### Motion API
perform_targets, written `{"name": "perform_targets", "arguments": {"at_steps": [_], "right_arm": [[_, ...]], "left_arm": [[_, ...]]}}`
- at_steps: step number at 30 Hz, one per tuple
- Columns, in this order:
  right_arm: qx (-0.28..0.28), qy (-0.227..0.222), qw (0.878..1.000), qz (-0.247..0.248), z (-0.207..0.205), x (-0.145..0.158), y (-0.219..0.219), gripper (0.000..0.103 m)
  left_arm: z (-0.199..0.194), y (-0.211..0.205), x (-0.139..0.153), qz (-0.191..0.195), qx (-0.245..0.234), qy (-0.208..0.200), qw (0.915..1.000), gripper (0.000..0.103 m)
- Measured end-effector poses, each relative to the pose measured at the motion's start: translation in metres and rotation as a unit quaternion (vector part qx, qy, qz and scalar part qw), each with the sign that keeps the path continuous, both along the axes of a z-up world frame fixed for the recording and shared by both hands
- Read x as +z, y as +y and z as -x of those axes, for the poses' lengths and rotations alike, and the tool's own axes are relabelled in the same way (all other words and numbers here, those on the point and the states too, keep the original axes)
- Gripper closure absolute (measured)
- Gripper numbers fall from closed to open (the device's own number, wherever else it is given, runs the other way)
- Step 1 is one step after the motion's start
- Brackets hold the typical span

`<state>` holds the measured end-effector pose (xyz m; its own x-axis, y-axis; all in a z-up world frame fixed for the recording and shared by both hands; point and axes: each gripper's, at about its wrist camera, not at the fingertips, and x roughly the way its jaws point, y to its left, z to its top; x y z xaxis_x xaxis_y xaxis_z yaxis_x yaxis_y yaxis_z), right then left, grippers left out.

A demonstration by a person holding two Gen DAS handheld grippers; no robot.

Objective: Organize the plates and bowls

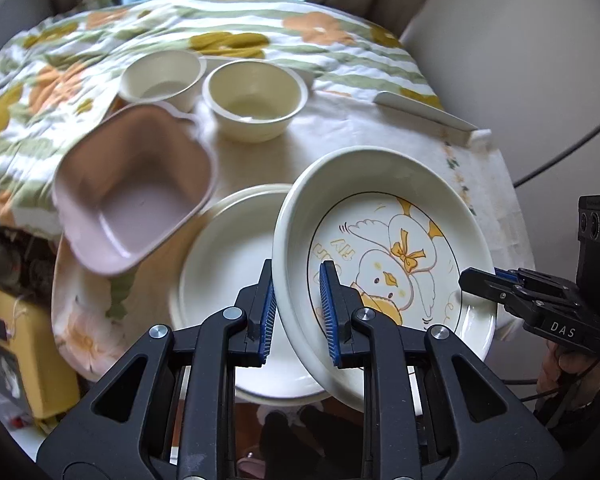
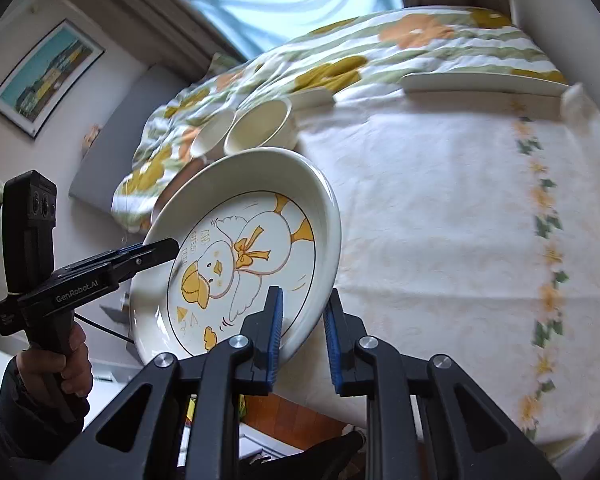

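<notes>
You carry the duck plate (image 1: 384, 248) with both hands.
Each hand-held gripper, left (image 1: 298, 312) and right (image 2: 304, 334), clamps opposite rims, keeping it steady above the plain plate (image 1: 228, 256).

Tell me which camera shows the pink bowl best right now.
The left wrist view. The pink bowl appears there whole, though motion-blurred, left of the duck plate. The right wrist view does not show it; the tilted duck plate fills that side.

Pink bowl (image 1: 134, 192) motion-blurred; plain plate (image 1: 228, 280) partly hidden behind duck plate (image 1: 384, 248).
</notes>
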<state>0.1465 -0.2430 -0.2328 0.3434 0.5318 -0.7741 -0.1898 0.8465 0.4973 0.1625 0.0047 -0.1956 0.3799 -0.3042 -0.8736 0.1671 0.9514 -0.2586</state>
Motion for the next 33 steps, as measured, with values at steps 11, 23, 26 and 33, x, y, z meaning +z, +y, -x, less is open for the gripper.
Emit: {"name": "perform_targets", "arguments": {"at_steps": [11, 23, 26, 33], "right_arm": [[0.074, -0.020, 0.995, 0.060, -0.017, -0.030, 0.050, 0.085], [0.081, -0.027, 0.993, 0.087, -0.021, -0.036, 0.055, 0.085], [0.082, -0.032, 0.992, 0.092, -0.019, -0.034, 0.055, 0.085], [0.083, -0.033, 0.991, 0.098, -0.018, -0.033, 0.056, 0.085]], "left_arm": [[0.004, 0.038, -0.063, 0.015, 0.063, 0.033, 0.9974, 0.085], [0.001, 0.019, -0.076, -0.045, 0.054, 0.020, 0.9973, 0.085], [0.002, 0.014, -0.077, -0.068, 0.050, 0.014, 0.9963, 0.085], [0.001, -0.001, -0.076, -0.127, 0.043, 0.000, 0.9909, 0.085]]}}
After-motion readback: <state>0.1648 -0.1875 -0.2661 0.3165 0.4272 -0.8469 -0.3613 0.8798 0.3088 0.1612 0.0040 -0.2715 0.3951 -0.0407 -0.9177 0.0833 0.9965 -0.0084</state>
